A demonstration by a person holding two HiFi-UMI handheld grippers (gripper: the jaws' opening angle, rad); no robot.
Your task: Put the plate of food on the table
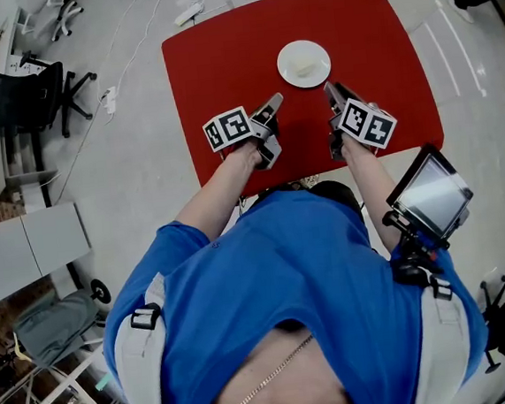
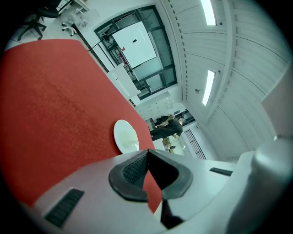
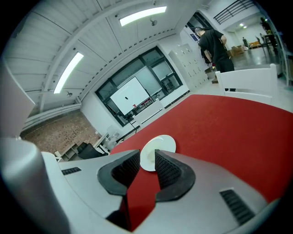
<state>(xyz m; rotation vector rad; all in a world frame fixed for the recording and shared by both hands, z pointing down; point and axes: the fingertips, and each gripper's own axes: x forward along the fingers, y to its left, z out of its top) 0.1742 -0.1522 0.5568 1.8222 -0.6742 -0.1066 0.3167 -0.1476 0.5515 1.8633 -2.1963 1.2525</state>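
White round plate (image 1: 303,63) with a pale morsel sits on the red table (image 1: 221,58), far middle; left gripper (image 1: 272,106) jaws meet at the tips, empty; right gripper (image 1: 331,91) jaws slightly spread, empty; grey floor (image 1: 142,163) around.

Open-plan office or lab hall, not home.
- Head view: black swivel chair (image 1: 12,100) upper left; power strip (image 1: 188,14) with trailing cables at top, on polished grey floor (image 1: 142,163); red counter (image 1: 222,66) standing alone.
- Right gripper view: strip lights (image 3: 143,14) on white panelled ceiling at top; glazed partition (image 3: 137,87) at centre; brick wall (image 3: 50,132) at left.
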